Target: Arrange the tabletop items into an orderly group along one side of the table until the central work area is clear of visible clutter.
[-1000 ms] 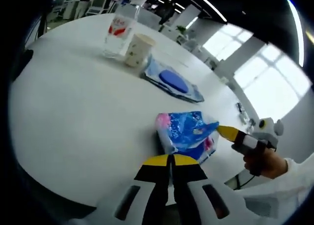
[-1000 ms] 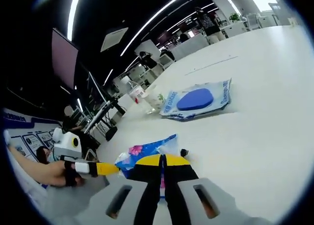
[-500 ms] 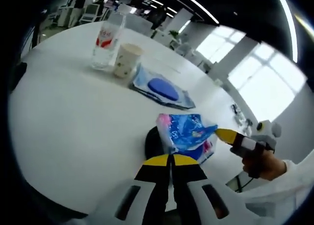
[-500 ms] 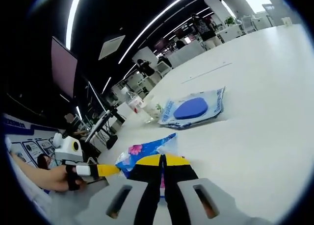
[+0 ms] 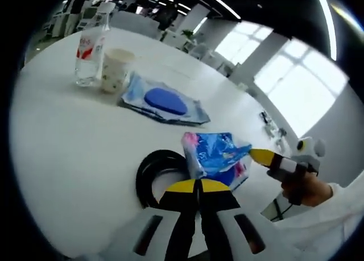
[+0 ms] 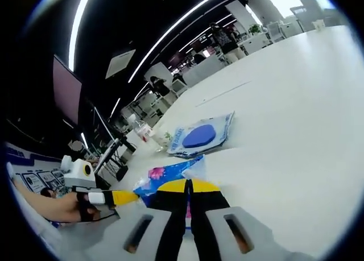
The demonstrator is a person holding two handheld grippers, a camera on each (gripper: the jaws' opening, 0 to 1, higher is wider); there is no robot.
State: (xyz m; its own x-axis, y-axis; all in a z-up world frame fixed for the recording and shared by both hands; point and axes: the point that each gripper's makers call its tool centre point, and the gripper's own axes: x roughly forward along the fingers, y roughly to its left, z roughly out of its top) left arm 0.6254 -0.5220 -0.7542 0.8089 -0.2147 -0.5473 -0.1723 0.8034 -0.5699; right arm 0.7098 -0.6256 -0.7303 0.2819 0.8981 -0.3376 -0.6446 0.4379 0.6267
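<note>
Blue and pink flowered packet (image 5: 215, 156) (image 6: 170, 177) is held off the white table (image 5: 74, 141) (image 6: 284, 119) between both grippers. Left gripper (image 5: 198, 187) has its jaws closed together on the packet's near edge; the packet stands just ahead of the jaw tips. Right gripper (image 6: 190, 187) likewise has its jaws closed on the same packet, which sticks out ahead and to the left of its tips.

In the left gripper view, the right gripper (image 5: 259, 154) enters from the right, its yellow tip on the packet's corner, carried by a hand (image 5: 304, 188). In the right gripper view, the left gripper (image 6: 122, 197) enters from the left, yellow tip touching the packet.

Black ring-shaped coil (image 5: 156, 173) lies on the table under and left of the packet, just ahead of the left jaws.

Farther ahead: a flat blue wipes pack (image 5: 164, 102) (image 6: 200, 136). Beyond it, a paper cup (image 5: 116, 70) just beside a clear water bottle (image 5: 91, 50) (image 6: 142, 130), well away from both grippers.
</note>
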